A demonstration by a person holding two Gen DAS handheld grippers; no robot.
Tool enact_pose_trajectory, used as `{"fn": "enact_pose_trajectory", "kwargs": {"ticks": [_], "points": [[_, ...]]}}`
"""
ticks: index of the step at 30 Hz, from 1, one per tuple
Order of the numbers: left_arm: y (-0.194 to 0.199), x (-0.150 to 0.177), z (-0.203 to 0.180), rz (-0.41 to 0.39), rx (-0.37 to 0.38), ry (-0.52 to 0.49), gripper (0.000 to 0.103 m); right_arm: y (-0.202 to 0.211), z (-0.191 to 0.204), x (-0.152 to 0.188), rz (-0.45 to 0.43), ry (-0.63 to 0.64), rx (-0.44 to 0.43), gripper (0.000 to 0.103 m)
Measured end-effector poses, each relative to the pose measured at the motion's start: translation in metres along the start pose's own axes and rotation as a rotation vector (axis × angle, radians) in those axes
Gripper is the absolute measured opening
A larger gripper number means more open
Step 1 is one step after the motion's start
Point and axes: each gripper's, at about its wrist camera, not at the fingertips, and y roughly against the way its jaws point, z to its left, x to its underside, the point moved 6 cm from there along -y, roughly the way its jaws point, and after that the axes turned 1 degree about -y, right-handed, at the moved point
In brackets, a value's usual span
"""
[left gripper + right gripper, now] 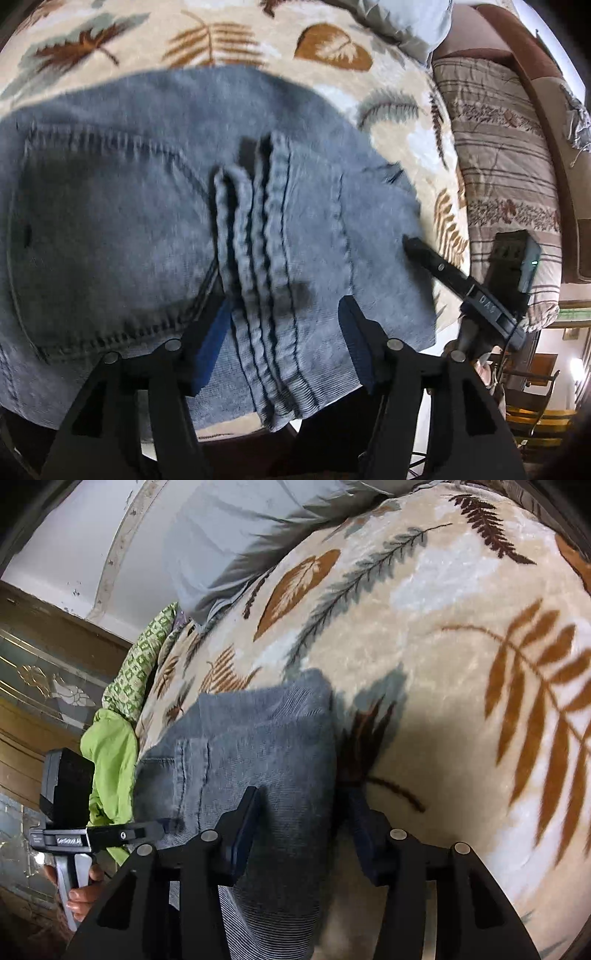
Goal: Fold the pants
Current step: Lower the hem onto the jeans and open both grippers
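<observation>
Bed (424, 672), leaf blanket: folded pants (155, 206) lie flat. Left tool (284, 325) open, straddling hems. Right tool (303, 812) open over fold edge; likely releasing after fold.

Raised letters "DAS" — on the right gripper (408, 245) body, other lettering unreadable

Both claws angle steeply downward with jaws parted: the left claw (282, 310) stands wider, the right claw (303, 808) narrower, neither pad visibly pressing. A hand (79, 893) curls its fingers around the left claw's pale handle, seen from the right wrist.
</observation>
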Motion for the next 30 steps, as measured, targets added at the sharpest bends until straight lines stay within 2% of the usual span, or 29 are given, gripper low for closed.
{"fn": "enact_pose_trajectory", "kwargs": {"ticks": [1,4,6,8,11,15,20,23,26,30], "points": [[0.000,0.004,0.000,0.001,-0.001,0.002,0.059,0.003,0.007,0.001,-0.001,0.047,0.014,0.015],[-0.001,0.011,-0.002,-0.015,-0.038,-0.028,0.059,0.009,0.017,0.004,-0.002,0.158,0.102,0.015],[-0.007,0.014,-0.003,-0.026,-0.089,-0.065,0.057,0.001,0.010,0.007,0.022,0.182,0.166,0.015],[-0.007,0.016,-0.008,-0.042,-0.121,-0.097,0.057,-0.005,0.003,0.010,0.023,0.186,0.179,0.013],[-0.008,0.018,-0.010,-0.046,-0.144,-0.123,0.057,-0.002,-0.002,0.009,0.009,0.156,0.157,0.014],[-0.004,0.018,-0.008,-0.035,-0.126,-0.099,0.057,0.010,0.001,0.009,0.005,0.136,0.155,0.019],[0.014,0.029,-0.016,-0.030,-0.047,-0.093,0.057,0.049,0.014,0.017,-0.053,0.117,0.090,0.026],[0.019,0.038,-0.027,-0.030,-0.011,-0.115,0.057,0.060,0.021,0.034,-0.044,0.133,0.062,0.036],[0.010,0.045,-0.030,-0.004,-0.010,-0.125,0.057,0.057,0.024,0.049,-0.030,0.166,0.082,0.038],[-0.007,0.054,-0.020,0.022,-0.058,-0.132,0.057,0.043,0.011,0.064,0.005,0.217,0.197,0.034]]}}
